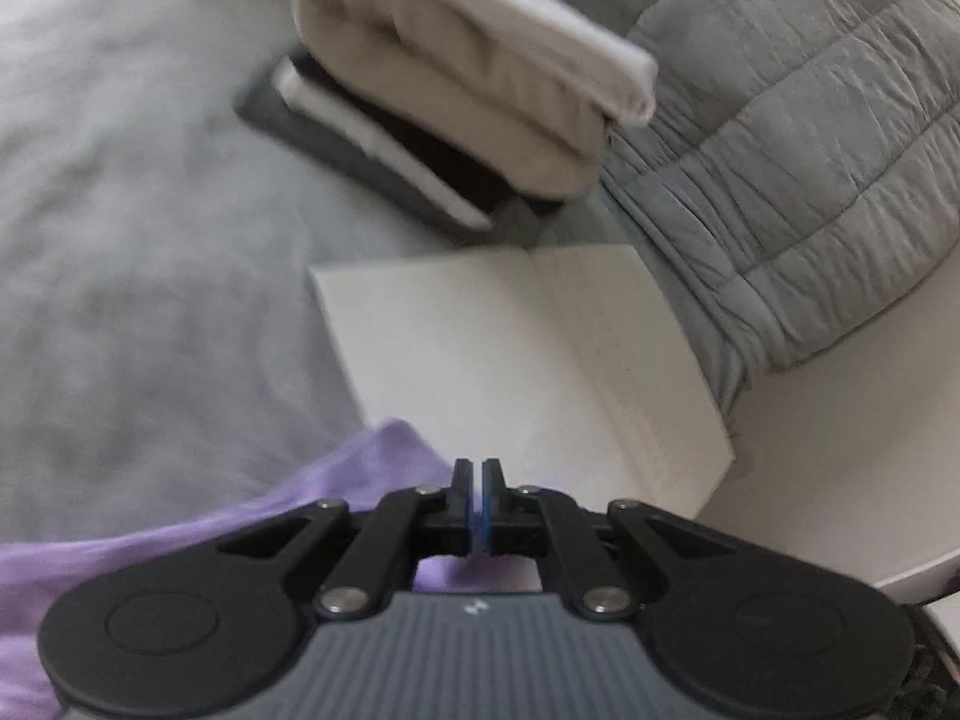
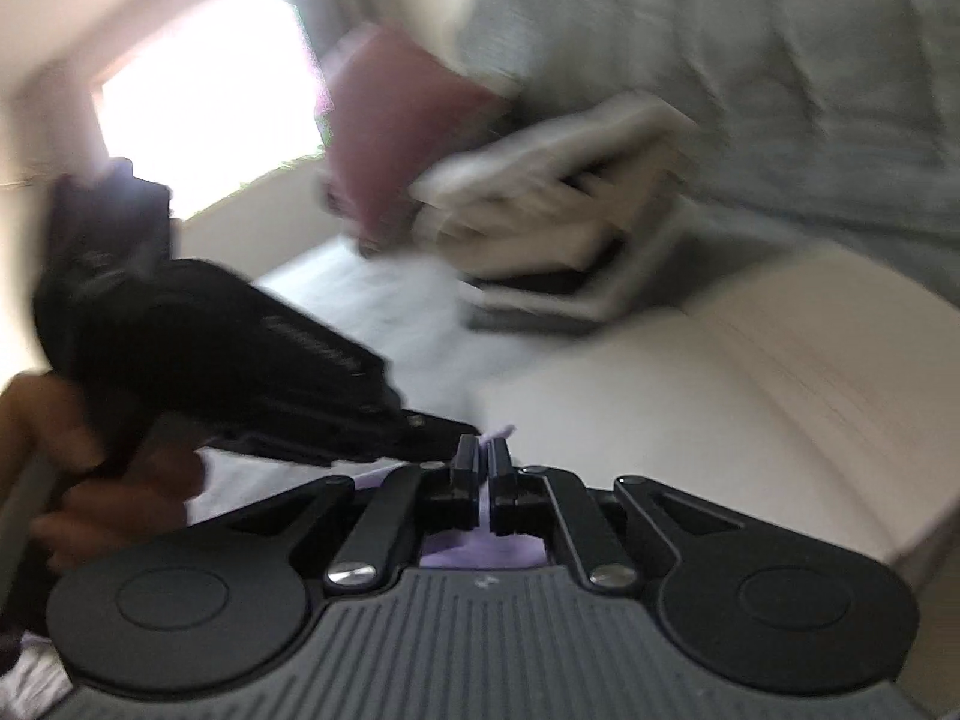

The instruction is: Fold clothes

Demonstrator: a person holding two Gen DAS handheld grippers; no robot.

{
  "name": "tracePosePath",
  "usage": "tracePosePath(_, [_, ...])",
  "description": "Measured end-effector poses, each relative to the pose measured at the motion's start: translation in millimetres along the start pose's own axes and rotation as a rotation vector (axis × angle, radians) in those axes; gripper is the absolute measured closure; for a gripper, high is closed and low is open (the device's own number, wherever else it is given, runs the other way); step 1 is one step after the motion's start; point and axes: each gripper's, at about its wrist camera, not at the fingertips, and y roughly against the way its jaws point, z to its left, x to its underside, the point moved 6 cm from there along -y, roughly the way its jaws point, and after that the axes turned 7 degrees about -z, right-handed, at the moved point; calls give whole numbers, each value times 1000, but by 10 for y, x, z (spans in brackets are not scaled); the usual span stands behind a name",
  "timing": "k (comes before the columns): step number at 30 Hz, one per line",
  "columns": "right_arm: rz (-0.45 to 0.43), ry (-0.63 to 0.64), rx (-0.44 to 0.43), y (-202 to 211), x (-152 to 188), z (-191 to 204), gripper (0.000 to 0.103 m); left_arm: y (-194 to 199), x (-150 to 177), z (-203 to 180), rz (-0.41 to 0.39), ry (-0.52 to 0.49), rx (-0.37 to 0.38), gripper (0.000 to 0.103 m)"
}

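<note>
The left tool point(image 1: 478, 468) is clenched on the lilac garment point(image 1: 198, 516): its two black fingers point(image 1: 461, 480) stand pressed together with a thin strip of purple cloth and blue pad showing between them. From that pinch the lilac fabric spreads away to the lower left across the grey bedsheet point(image 1: 120, 240), passing under the tool's body.

The right tool point(image 2: 485, 456) grasps the same lilac garment point(image 2: 480, 549) — a narrow band of purple runs between its nearly closed fingers and pools just behind them, against the ribbed housing. In the right wrist view the left tool's black body point(image 2: 240, 354) comes in from the left, held by a hand point(image 2: 102, 480), and its tip lies just beside the right tool's fingers, so both pinch points on the cloth sit close together.

Ahead of both tools lies a white flat board point(image 1: 528, 360) on the bed, its near edge close to the fingertips. Beyond it sits a stack of folded clothes point(image 1: 456, 102) — cream and white pieces on top, dark and grey ones beneath. A grey quilted duvet point(image 1: 810, 150) is bunched to the right of the stack. The right wrist view is heavily blurred; a dusky red shape point(image 2: 396, 120) shows behind the stack, and a bright window point(image 2: 210, 90) lies beyond.
</note>
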Motion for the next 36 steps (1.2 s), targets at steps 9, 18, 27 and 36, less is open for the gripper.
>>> tracePosePath(9, [14,-76,86,-55,-26,-342,86,80,41,8,-67,-2,16,72])
tracePosePath(18, [17,92,-3,-198,30,189,61,682,51,544,-170,27,-108,56])
tracePosePath(27, [85,190,-142,-431,206,949,49,1651,243,1395,-315,104,-275,43])
tracePosePath(36, [159,309,-255,-751,474,1788,43,2483,566,2404,-451,223,-497,41])
